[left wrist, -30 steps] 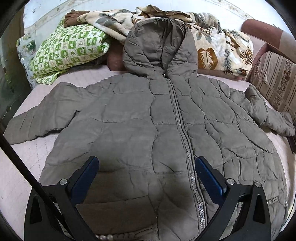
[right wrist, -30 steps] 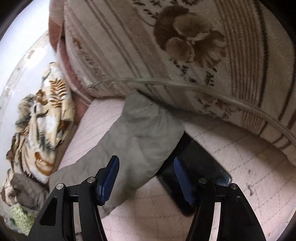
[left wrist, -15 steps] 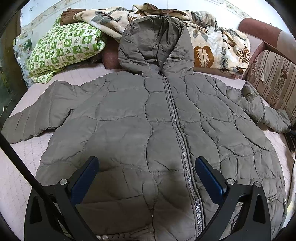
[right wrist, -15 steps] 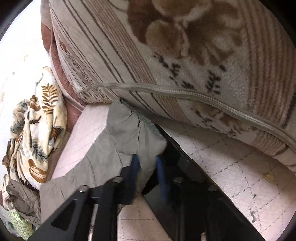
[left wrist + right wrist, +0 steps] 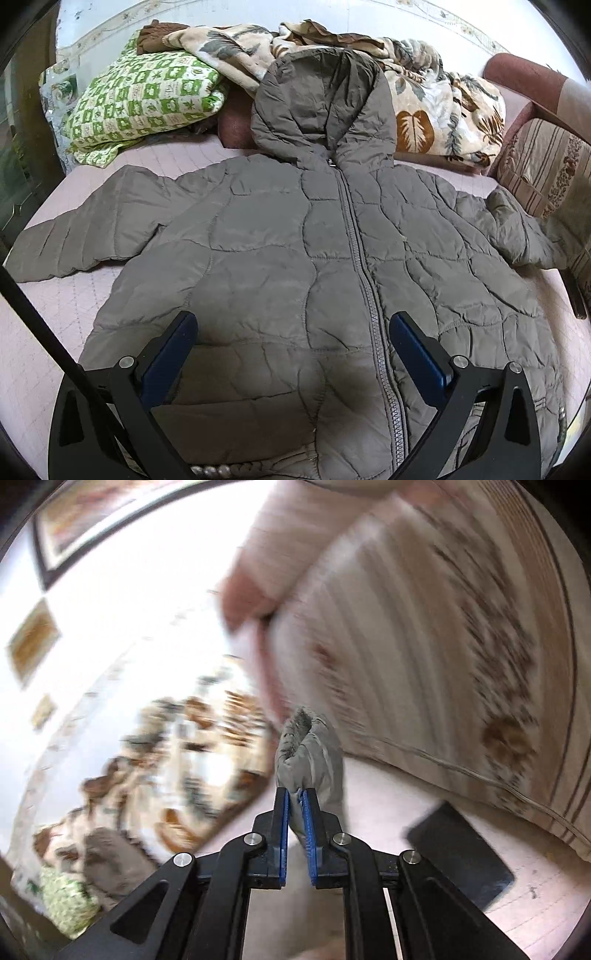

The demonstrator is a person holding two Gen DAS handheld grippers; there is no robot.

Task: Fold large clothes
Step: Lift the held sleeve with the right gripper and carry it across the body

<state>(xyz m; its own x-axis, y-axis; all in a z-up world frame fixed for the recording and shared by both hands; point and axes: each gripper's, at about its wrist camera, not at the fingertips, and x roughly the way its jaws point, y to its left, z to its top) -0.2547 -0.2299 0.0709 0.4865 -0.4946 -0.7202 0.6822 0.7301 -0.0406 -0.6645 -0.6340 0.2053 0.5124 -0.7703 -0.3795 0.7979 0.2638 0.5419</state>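
A grey quilted jacket lies spread flat, zipped, front up on a pink bed cover, hood at the far end resting against a leaf-print blanket. A green checked pillow sits far left; a striped cushion crowds the right sleeve, whose end runs up against it. The left gripper hangs over the near hem, jaws wide apart, nothing between them. The right gripper has just been closing and is clamped on the sleeve cuff, lifted clear of the bed cover. A dark flat object lies just right of it, under the cushion's edge.
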